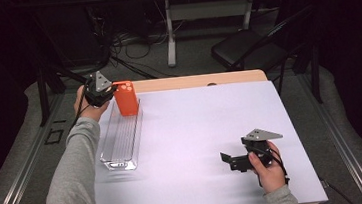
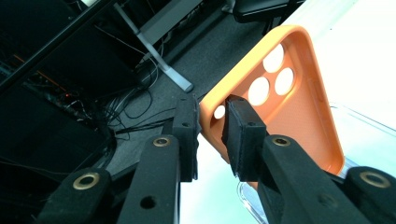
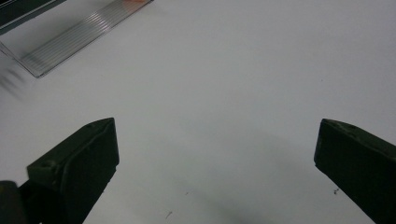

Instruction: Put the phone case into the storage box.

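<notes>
Phone case (image 2: 299, 107): orange, standing upright at the clear tray's (image 1: 122, 138) far end.
Left tongs (image 2: 212, 128): pinching the case's rim.
Right tongs (image 1: 229, 158): gaping apart, hovering over the desk (image 1: 197, 130).
Risk: thin rim slipping, case toppling.
Count: one case, one tray.

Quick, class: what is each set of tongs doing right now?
Left tongs: closed on the rim of the orange phone case, above the clear tray.
Right tongs: open, holding nothing, over the white table.
</notes>
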